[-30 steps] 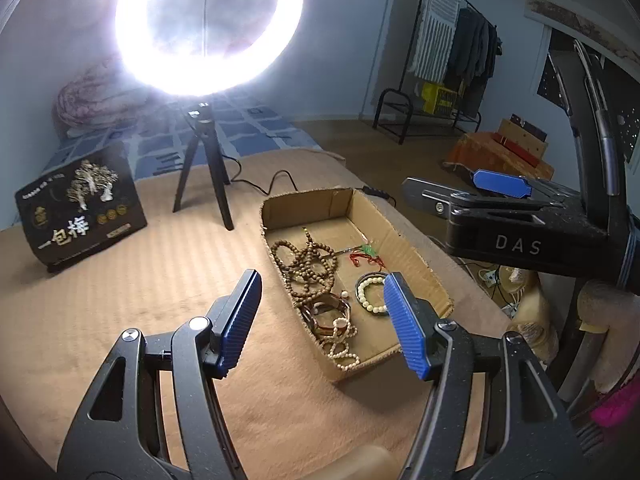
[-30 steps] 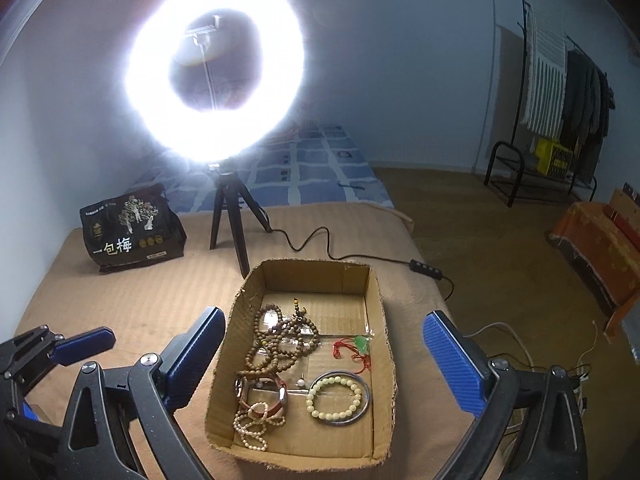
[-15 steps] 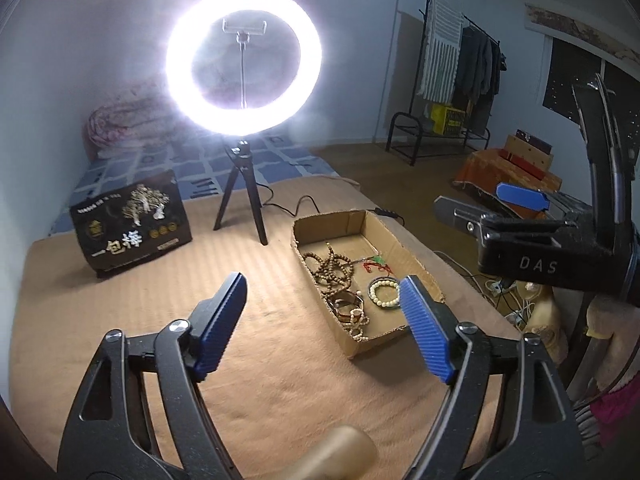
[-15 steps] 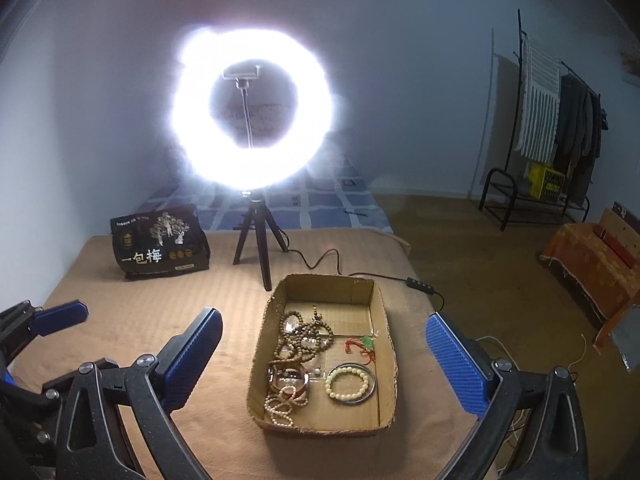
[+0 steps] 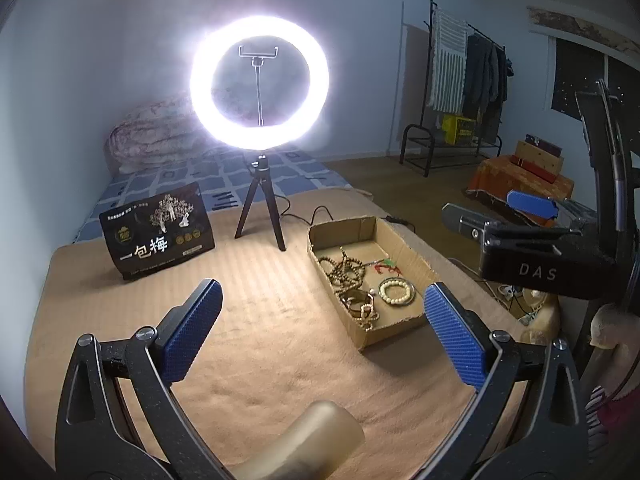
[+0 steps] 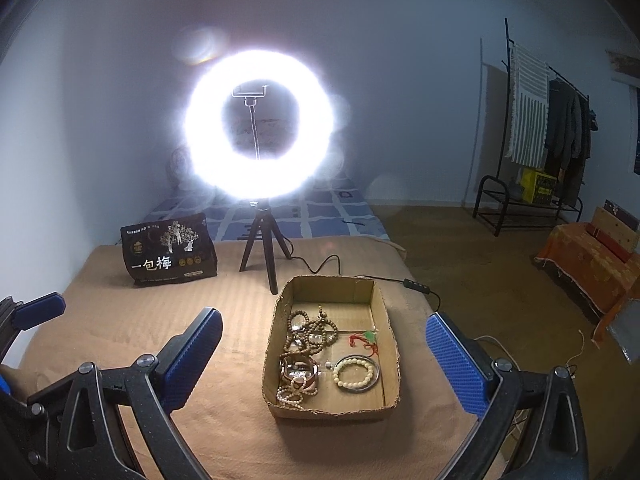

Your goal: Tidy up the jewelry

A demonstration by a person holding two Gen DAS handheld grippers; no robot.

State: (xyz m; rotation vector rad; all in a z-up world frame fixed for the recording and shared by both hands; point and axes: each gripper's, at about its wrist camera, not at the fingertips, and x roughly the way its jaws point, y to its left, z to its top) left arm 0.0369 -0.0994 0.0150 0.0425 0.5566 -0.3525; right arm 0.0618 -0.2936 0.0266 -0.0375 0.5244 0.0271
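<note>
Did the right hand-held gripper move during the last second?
Yes. The right hand-held gripper pulled back and up from the box: the box and ring light now look smaller and farther than before.

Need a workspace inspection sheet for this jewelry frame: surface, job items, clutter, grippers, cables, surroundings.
Surface: tan ribbed blanket covering the bed.
Job's things: shallow brown cardboard tray holding a brown wooden bead strand, a cream bead bracelet, a red cord with green charm, a pale bead string beside a metallic bangle.
Clutter: black snack bag with white Chinese lettering.
Grippers: left gripper open, empty; right gripper open, empty, above the blanket with the tray between its fingers in view.
Cables: black cord with inline switch from the ring light on a black tripod.
Surroundings: black clothes rack, folded quilt, orange cloth-covered box.
</note>
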